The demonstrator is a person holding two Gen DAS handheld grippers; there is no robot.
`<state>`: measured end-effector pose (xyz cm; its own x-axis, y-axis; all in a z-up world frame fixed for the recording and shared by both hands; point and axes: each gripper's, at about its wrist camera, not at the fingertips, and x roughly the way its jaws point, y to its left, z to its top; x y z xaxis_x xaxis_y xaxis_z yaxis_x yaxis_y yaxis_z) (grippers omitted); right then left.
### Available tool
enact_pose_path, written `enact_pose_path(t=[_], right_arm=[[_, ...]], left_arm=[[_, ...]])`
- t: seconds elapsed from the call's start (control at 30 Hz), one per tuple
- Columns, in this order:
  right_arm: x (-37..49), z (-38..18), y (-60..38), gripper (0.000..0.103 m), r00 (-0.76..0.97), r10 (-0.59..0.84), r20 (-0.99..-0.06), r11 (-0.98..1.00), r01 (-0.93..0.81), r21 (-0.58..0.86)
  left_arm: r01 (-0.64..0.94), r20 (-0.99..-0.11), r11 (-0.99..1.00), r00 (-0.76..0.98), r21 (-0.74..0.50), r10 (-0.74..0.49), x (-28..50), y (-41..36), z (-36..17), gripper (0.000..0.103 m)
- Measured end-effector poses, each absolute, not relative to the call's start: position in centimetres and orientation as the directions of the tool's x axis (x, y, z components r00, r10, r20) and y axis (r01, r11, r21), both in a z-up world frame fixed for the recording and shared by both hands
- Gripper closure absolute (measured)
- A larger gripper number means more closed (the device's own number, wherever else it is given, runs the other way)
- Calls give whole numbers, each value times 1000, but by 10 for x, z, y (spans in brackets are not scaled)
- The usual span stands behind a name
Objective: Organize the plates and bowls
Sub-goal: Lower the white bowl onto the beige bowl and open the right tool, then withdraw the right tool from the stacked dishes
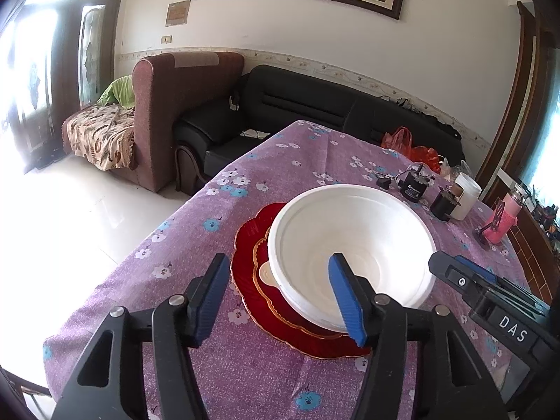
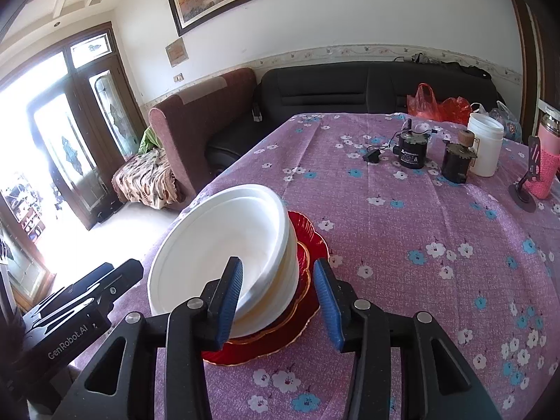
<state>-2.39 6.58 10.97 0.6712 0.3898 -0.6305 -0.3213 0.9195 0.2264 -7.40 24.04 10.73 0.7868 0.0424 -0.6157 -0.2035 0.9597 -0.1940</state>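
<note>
A large white bowl (image 1: 350, 238) (image 2: 217, 245) sits nested on a cream bowl (image 1: 266, 274) (image 2: 280, 280). Both rest on a red scalloped plate (image 1: 245, 266) (image 2: 309, 231) with a gold-rimmed plate on top of it, on the purple floral tablecloth (image 1: 280, 161). My left gripper (image 1: 278, 301) is open astride the bowl's near-left rim. One blue pad stands inside the bowl and the other outside it, well off the wall. My right gripper (image 2: 278, 301) is open astride the bowl's right wall. Its left pad is inside the bowl, and the right pad stands clear of the wall.
At the table's far right stand two black motor-like cylinders (image 2: 413, 152), a white jar (image 2: 484, 147), a pink bottle (image 2: 546, 171) and red plastic bags (image 2: 437, 103). The table's left edge (image 1: 140, 245) drops to a white tiled floor. Sofas line the wall behind.
</note>
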Motion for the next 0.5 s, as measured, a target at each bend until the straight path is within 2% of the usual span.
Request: enact_pose_path(t=[0.3, 0.5], right_arm=[[-38, 107, 42, 51, 673, 398, -624, 917, -310, 251], [-44, 103, 22, 51, 675, 395, -622, 918, -289, 270]], left_arm=[[-202, -610, 966, 790, -161, 63, -84, 220, 113, 31], [-189, -597, 974, 799, -129, 76, -92, 201, 118, 28]])
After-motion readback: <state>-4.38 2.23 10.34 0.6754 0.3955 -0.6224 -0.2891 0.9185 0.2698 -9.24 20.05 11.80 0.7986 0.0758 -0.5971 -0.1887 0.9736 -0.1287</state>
